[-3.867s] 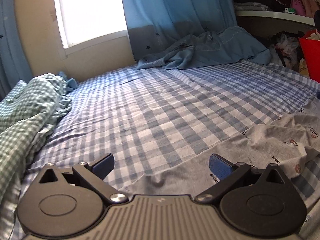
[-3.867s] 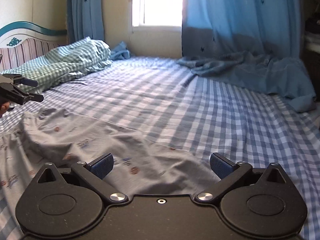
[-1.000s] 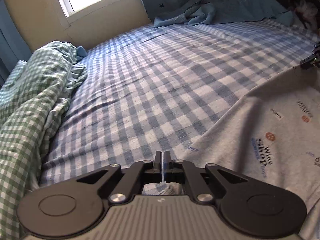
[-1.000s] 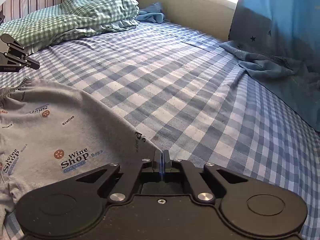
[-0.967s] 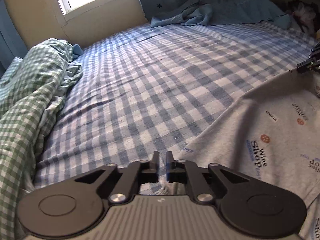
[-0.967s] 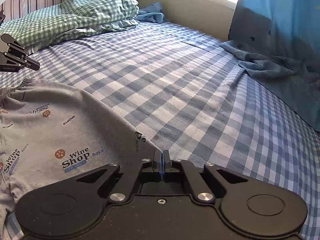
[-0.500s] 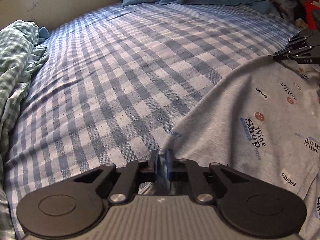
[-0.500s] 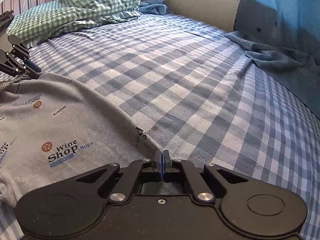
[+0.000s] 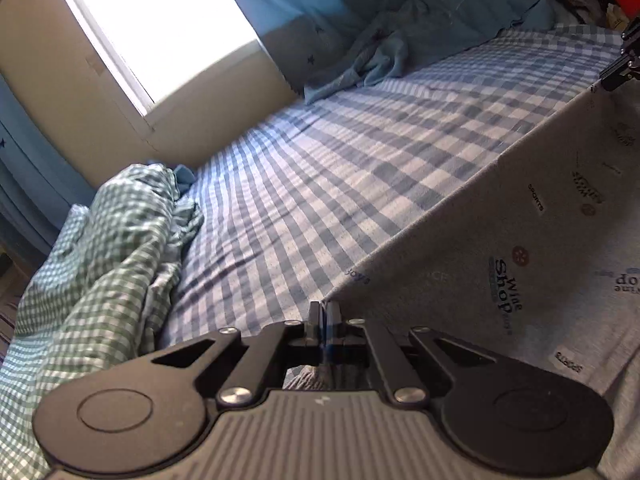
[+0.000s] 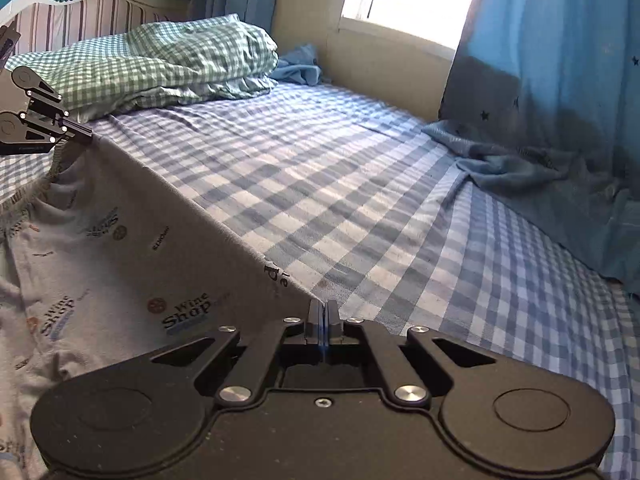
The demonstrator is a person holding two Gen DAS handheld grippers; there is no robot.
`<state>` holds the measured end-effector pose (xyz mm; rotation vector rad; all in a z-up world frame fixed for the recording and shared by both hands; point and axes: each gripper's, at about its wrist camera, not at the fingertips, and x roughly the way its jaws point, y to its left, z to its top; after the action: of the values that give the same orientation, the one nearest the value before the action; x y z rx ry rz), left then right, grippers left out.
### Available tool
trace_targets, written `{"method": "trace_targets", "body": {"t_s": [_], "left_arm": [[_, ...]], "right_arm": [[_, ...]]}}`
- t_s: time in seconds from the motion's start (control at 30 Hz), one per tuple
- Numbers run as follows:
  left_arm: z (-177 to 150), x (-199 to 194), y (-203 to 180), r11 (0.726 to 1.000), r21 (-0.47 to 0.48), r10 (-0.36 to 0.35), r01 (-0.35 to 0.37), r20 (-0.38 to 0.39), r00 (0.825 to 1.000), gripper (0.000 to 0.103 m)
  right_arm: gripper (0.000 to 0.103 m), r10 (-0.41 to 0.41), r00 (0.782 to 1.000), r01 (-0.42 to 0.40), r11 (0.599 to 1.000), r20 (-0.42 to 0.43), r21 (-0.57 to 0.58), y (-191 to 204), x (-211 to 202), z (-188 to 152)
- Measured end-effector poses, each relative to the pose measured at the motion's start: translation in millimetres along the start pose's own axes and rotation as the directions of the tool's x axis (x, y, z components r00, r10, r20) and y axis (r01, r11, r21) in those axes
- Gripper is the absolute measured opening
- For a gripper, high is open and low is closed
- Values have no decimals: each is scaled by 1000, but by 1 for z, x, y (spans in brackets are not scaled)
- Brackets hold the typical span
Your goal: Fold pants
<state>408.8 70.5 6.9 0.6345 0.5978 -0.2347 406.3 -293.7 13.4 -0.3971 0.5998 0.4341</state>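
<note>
pants, grey and printed, hang taut between left gripper and right gripper, each clamped on an edge; the 12 o'clock edge could slip free under tension.

My left wrist camera: low over bed, tilted, looks toward window. My right wrist camera: low too, level, faces headboard and window. Both close behind own fingers. Shared: pants edge, checked sheet, each other's gripper.
</note>
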Motion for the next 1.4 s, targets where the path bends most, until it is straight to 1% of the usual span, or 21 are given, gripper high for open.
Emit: {"method": "trace_targets", "body": {"t_s": [0.07, 0.13, 0.2, 0.3, 0.37, 0.43, 0.5, 0.57, 0.67, 0.8, 0.9, 1.0, 1.1, 1.17, 1.27, 1.4], "left_arm": [[-8, -27, -6, 998, 47, 28, -31, 72, 997, 0], [-19, -54, -13, 996, 69, 42, -53, 146, 988, 0], [-31, -79, -22, 992, 95, 67, -88, 202, 977, 0], [-55, -114, -39, 980, 160, 75, -121, 267, 961, 0], [-72, -132, -50, 975, 194, 52, -110, 282, 958, 0], [-91, -143, -62, 967, 234, 33, -101, 278, 960, 0], [-111, -149, -76, 958, 267, 26, -101, 273, 962, 0], [-128, -151, -91, 958, 276, 7, -76, 243, 970, 0], [-143, -147, -105, 963, 262, 8, -68, 225, 974, 0], [-149, -144, -112, 969, 231, 30, -85, 230, 973, 0], [-149, -150, -107, 972, 218, 35, -91, 248, 968, 0], [-154, -166, -98, 977, 206, -3, -52, 258, 966, 0], [-164, -174, -98, 972, 231, -14, -45, 249, 968, 0], [-172, -176, -102, 967, 250, -20, -41, 235, 972, 0], [-183, -172, -113, 957, 286, -17, -49, 224, 974, 0], [-190, -163, -123, 947, 316, -16, -49, 200, 980, 0]], "right_arm": [[0, -26, 999, 27, 999, 40, -31, 15, -34, -7], [0, -41, 996, 45, 998, 75, -43, 31, -64, -16], [0, -49, 993, 54, 997, 108, -46, 48, -94, -28], [0, -71, 987, 79, 995, 146, -54, 78, -137, -52], [0, -74, 985, 81, 996, 154, -42, 97, -161, -70], [0, -75, 985, 78, 997, 159, -13, 116, -180, -91], [0, -75, 986, 77, 997, 151, -12, 135, -190, -110], [0, -79, 990, 84, 996, 117, -35, 154, -187, -128], [0, -89, 993, 92, 995, 83, -37, 171, -177, -146], [0, -120, 988, 123, 992, 96, -25, 173, -172, -148], [0, -131, 983, 137, 990, 127, -43, 174, -183, -145], [0, -133, 981, 145, 987, 142, -73, 180, -197, -144], [0, -123, 984, 136, 986, 133, -101, 190, -208, -149], [0, -117, 987, 130, 984, 110, -121, 199, -211, -156], [0, -119, 990, 129, 981, 80, -142, 213, -208, -166], [0, -128, 990, 134, 979, 50, -152, 222, -199, -175]]}}
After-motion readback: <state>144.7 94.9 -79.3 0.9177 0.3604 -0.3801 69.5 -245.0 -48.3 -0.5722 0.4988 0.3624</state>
